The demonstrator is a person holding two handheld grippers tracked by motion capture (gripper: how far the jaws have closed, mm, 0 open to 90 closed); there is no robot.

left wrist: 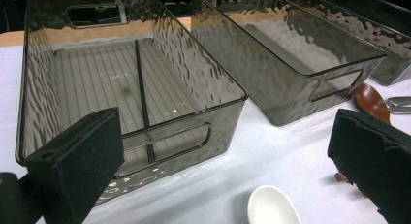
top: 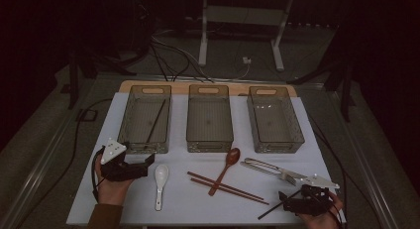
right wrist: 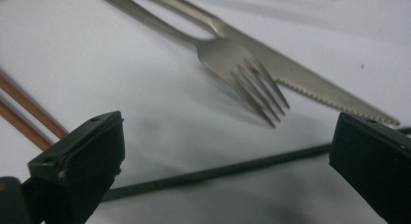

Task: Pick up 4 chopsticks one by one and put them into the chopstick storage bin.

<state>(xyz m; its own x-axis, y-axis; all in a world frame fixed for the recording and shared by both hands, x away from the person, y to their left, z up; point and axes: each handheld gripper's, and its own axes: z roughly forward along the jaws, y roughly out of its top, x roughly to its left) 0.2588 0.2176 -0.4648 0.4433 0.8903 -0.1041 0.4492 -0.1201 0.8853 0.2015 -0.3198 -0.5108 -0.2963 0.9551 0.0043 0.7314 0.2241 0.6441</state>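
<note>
Three smoked clear bins stand in a row at the far side of the white table. Left bin: one black chopstick lies inside on the ribbed floor, running from the near wall toward the far end; also seen through the wall in the left gripper view. Middle bin and right bin: nothing seen inside.

Left gripper, held in the person's left hand, sits just in front of the left bin's near right corner. Jaws wide apart, nothing between them; left gripper view looks across the bin's near wall.

Just right of it, a white ceramic spoon lies flat, bowl toward the bins. Next, a pair of brown chopsticks lies slanting, a brown wooden spoon crossing over them. Farther right, a steel fork and a serrated knife lie side by side, touching.

Right gripper, at the near right corner of the table, jaws spread wide. A second black chopstick lies on the table between and just beyond the jaws, not gripped; fork tines just past it.
</note>
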